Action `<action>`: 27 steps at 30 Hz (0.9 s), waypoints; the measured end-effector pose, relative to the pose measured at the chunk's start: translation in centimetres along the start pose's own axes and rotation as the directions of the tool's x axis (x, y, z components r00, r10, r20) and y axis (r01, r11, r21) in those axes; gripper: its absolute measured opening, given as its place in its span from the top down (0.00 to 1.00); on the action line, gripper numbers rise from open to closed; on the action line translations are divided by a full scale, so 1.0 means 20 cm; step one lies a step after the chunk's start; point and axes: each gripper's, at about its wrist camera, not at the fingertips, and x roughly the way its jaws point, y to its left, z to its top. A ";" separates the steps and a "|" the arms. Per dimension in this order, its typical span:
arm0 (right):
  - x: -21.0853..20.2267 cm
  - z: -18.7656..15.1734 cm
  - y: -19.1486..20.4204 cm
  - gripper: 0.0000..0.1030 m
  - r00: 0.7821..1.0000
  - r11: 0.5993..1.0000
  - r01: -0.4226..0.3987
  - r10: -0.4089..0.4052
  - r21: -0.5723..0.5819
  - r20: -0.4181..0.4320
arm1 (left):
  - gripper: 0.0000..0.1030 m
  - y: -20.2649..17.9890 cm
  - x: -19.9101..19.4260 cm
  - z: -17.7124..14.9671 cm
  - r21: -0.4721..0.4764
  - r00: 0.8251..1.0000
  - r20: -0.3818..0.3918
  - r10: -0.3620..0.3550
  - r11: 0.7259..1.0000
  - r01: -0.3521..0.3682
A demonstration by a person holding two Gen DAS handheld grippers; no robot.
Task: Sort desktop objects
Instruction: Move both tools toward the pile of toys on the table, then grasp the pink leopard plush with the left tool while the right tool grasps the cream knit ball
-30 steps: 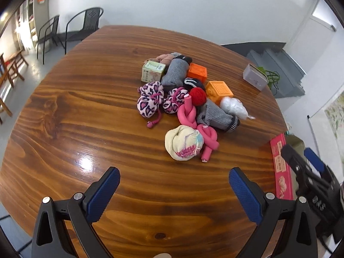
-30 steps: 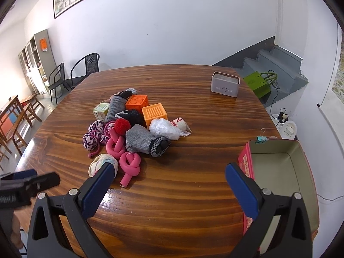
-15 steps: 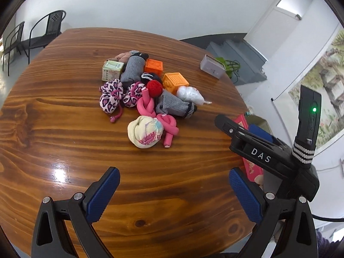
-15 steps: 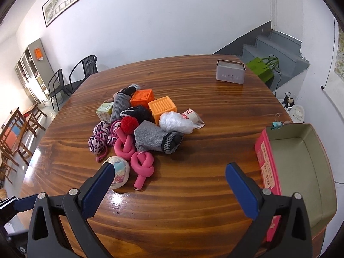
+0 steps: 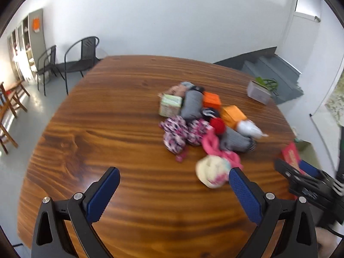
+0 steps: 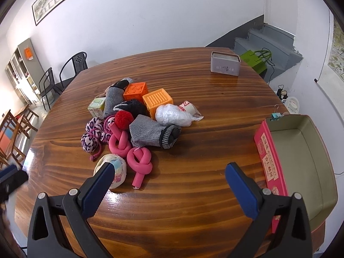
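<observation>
The right gripper [image 6: 169,185] hangs above the near edge of the wooden table [image 6: 193,193] with its blue-padded fingers [image 6: 241,190] spread wide and nothing between them. Just beyond its left finger lies a pale rolled sock [image 6: 117,167], touching a knotted pink foam tube [image 6: 137,157]. Farther in sits the rest of the heap: a grey sock with a dark cuff [image 6: 154,134], a red pompom [image 6: 123,118], a pink leopard-print bundle [image 6: 93,134], a crumpled clear plastic bag [image 6: 173,115], two orange cubes [image 6: 158,102], a second grey sock [image 6: 112,99] and a small green carton [image 6: 97,106]. At the near right edge of the table stands an open pink box [image 6: 268,163], hollow side up. At the far right of the table a grey tin [image 6: 224,64] stands alone, well apart from the heap.

The left gripper [image 5: 172,193] also hovers over the near table edge, fingers wide apart and holding nothing; its view is blurred. The heap lies ahead and to its right, the pale sock just beside its right finger. The right gripper's dark body shows at the far right of that view. Two black chairs [image 6: 73,66] stand beyond the table's far left side.
</observation>
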 end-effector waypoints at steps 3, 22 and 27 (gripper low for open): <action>0.01 -0.02 0.02 0.00 1.000 1.000 -0.002 0.002 0.004 -0.018 | 0.00 0.05 0.13 0.04 -0.005 1.000 -0.026 0.002 1.000 -0.003; 0.04 -0.13 0.10 0.00 0.996 0.998 0.047 -0.044 0.035 -0.081 | 0.00 0.03 0.77 0.28 0.154 0.985 -0.170 -0.031 0.986 0.058; 0.08 -0.12 0.16 0.00 0.996 0.999 0.033 -0.031 0.029 -0.087 | 0.00 0.04 0.87 0.28 0.171 0.979 -0.204 -0.016 0.984 0.052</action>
